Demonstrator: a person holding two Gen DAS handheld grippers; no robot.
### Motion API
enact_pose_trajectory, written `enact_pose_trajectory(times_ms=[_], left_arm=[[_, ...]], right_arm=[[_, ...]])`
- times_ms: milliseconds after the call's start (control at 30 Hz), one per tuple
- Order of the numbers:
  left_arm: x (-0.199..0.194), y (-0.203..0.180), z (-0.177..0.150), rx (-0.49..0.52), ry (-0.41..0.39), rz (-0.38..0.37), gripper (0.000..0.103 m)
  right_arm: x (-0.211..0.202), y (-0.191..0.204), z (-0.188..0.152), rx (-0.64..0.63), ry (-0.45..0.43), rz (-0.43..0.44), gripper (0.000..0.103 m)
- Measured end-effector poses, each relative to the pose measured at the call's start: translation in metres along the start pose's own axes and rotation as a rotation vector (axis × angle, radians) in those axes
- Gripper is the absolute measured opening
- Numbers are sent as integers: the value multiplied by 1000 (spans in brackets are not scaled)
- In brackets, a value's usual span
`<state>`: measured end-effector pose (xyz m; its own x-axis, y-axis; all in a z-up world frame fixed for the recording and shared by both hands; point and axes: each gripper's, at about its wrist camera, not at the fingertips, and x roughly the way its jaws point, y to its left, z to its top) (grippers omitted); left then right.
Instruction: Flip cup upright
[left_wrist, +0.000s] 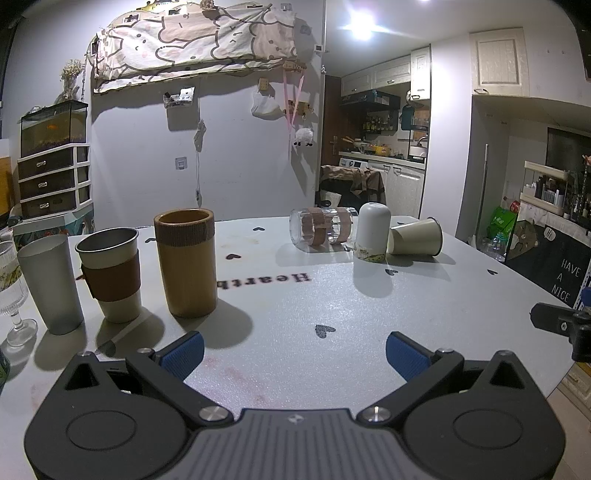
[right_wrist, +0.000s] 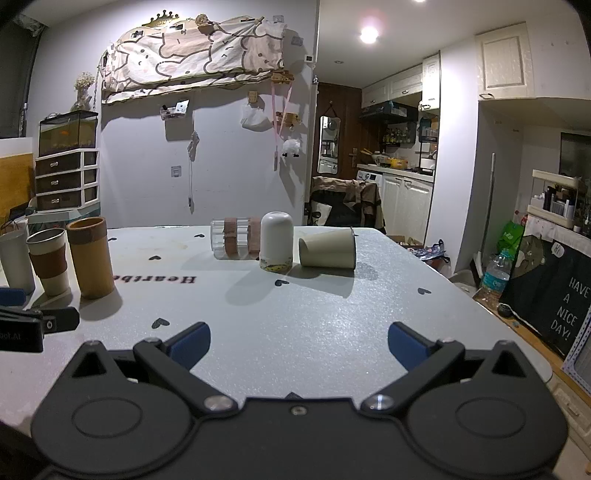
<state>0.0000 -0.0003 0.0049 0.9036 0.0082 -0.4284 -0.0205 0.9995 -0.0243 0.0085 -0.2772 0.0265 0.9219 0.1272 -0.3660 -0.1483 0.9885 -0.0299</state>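
Note:
A white cup (left_wrist: 373, 229) (right_wrist: 276, 240) stands upside down at the far middle of the table. A clear glass cup with brown bands (left_wrist: 320, 229) (right_wrist: 236, 238) lies on its side left of it. A beige metal cup (left_wrist: 415, 237) (right_wrist: 328, 248) lies on its side right of it. My left gripper (left_wrist: 294, 352) is open and empty, low over the near table. My right gripper (right_wrist: 298, 341) is open and empty, also near the front. Both are well short of the cups.
Upright at the left stand a wooden cup (left_wrist: 186, 260) (right_wrist: 90, 256), a sleeved metal cup (left_wrist: 110, 273) (right_wrist: 48, 260), a frosted tumbler (left_wrist: 50, 282) and a stemmed glass (left_wrist: 11, 291). The grey table (left_wrist: 332, 306) drops off at its right edge. The right gripper's side shows in the left wrist view (left_wrist: 565, 325).

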Motion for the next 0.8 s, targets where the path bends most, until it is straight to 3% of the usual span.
enact_pose_trajectory(times_ms=[800], left_arm=[[1, 0, -2, 3, 0, 0, 103]], right_arm=[[0, 0, 0, -1, 0, -1, 103]])
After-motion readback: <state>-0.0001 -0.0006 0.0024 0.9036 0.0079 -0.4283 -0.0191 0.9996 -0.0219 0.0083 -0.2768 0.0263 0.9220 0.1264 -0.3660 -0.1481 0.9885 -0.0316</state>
